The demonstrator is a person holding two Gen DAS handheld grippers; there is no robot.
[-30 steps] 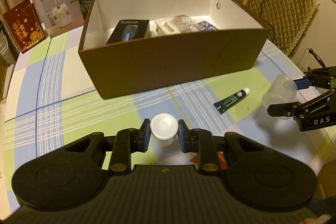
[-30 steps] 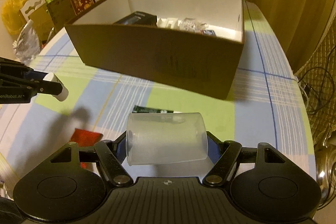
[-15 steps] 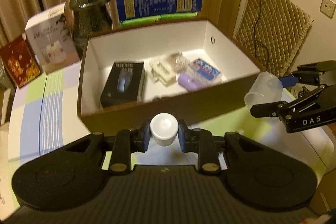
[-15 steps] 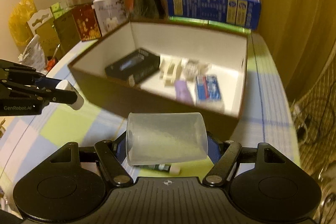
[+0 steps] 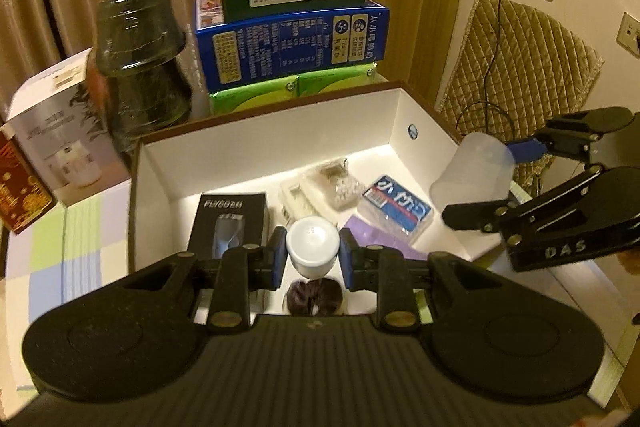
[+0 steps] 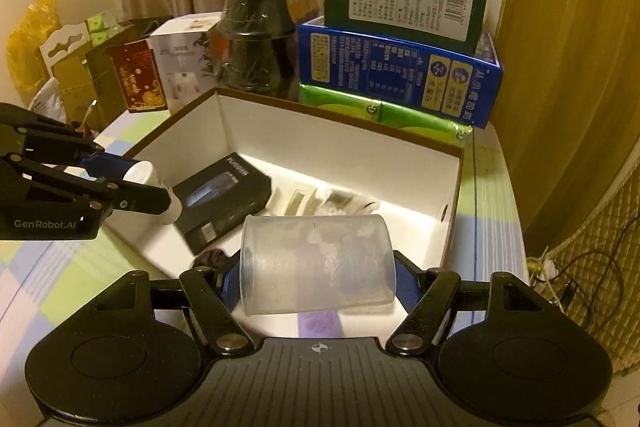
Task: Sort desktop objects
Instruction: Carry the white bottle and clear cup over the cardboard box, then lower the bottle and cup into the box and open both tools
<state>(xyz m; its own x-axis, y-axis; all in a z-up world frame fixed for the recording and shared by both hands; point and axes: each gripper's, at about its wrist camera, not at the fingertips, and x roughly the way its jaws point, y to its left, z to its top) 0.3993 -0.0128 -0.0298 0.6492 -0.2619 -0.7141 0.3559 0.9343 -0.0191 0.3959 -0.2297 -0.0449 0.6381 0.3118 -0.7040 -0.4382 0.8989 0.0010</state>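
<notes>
We've got the left gripper (image 5: 312, 253) clamped tight on a small white bottle (image 5: 312, 245), and the right gripper (image 6: 316, 277) squeezing a frosted cup (image 6: 316, 267) sideways. Both hang over the open box (image 5: 256, 131), where a black carton (image 5: 230, 219), a blue pack (image 5: 396, 209) and bits sit inside.

"GenRobot.AI" on the left tool (image 6: 154, 187); "DAS" on the right tool (image 5: 486, 187); "FLYCO" on the black box (image 5: 228, 223).
</notes>
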